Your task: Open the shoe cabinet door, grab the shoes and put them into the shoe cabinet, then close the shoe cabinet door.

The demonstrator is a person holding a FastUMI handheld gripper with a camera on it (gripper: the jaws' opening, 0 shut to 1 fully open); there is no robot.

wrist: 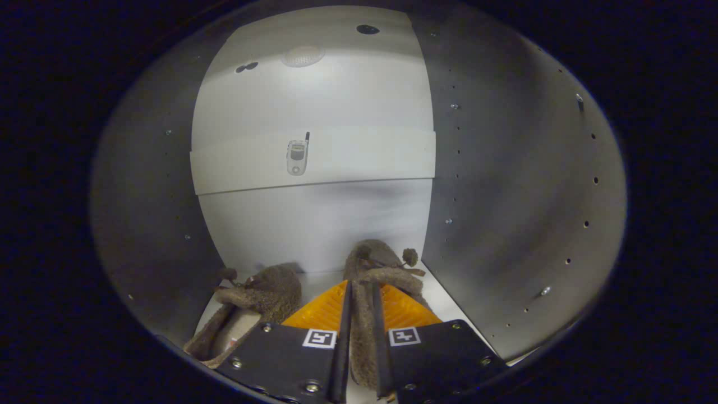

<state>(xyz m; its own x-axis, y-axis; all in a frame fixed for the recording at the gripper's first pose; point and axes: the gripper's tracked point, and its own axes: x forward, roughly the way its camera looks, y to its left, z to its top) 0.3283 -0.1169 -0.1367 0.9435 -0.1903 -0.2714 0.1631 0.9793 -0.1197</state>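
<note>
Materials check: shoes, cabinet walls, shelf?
Shoes, one pinched in the claw, the other beside it: brown fuzzy fabric, probably fleece or wool, nappy surface. Cabinet side walls: smooth matte grey panel with drilled peg holes, likely laminate. Shelf: same-looking pale board.
</note>
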